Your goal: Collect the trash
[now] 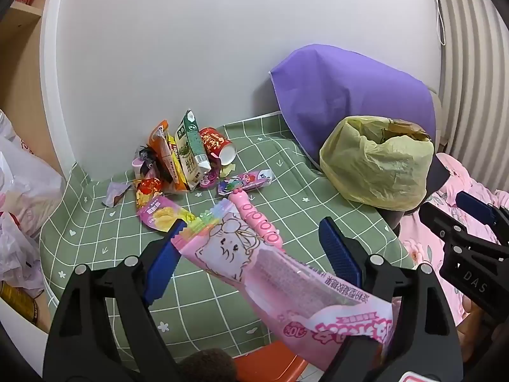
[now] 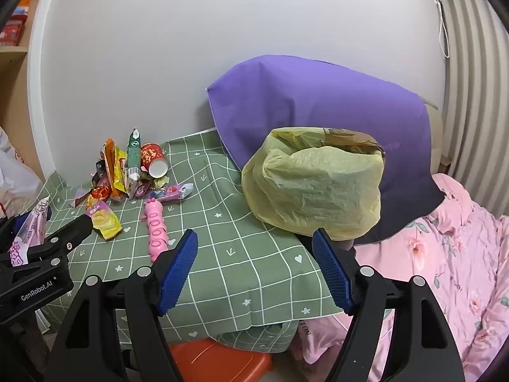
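Observation:
A pink snack wrapper [image 1: 273,273] lies slanted between the wide-apart jaws of my left gripper [image 1: 254,254], resting against the left blue pad [image 1: 162,264]; the jaws do not clamp it. It also shows in the right wrist view [image 2: 30,232]. A pile of trash [image 1: 181,156] with a green carton, a red cup and wrappers sits at the table's far left by the wall. The yellow trash bag [image 1: 378,162] stands at the table's right edge. My right gripper [image 2: 254,267] is open and empty, just in front of the bag [image 2: 311,181].
A pink caterpillar toy [image 2: 156,226] and a yellow-pink wrapper [image 2: 105,219] lie on the green checked tablecloth [image 2: 254,280]. A purple cloth [image 2: 318,102] covers something behind the bag. A pink floral quilt [image 2: 445,254] is to the right, an orange stool [image 2: 219,359] below, plastic bags [image 1: 22,184] at left.

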{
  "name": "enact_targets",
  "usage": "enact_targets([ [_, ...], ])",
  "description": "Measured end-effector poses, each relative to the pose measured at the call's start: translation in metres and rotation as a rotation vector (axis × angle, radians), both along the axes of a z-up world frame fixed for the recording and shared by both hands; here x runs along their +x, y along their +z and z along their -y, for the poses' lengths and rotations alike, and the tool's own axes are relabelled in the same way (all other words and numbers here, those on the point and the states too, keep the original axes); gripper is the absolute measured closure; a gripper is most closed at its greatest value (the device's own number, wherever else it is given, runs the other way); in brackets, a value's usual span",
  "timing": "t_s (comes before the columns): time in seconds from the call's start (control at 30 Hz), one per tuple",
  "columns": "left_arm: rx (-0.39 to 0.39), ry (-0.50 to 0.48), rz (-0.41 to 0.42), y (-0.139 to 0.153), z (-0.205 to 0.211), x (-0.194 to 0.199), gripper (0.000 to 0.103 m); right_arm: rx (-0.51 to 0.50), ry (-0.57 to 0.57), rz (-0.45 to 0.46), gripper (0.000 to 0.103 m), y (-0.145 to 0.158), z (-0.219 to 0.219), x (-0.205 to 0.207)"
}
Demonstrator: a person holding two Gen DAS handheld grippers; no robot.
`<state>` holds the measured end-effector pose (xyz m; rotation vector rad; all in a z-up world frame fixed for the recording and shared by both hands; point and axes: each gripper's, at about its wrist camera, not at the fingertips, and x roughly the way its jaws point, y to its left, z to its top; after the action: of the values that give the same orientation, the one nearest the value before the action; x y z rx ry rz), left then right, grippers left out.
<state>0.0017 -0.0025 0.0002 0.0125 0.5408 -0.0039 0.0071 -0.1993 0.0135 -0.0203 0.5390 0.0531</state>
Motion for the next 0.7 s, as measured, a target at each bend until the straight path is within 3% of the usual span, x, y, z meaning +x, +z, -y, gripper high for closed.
enact_targets([
  [0.7,0.0,-0.013,0.011,0.0038,0.0027,-0.0022,0.023,0.004,-0.007,0.006,0.032,-0.0003,0.0041,-0.0022],
])
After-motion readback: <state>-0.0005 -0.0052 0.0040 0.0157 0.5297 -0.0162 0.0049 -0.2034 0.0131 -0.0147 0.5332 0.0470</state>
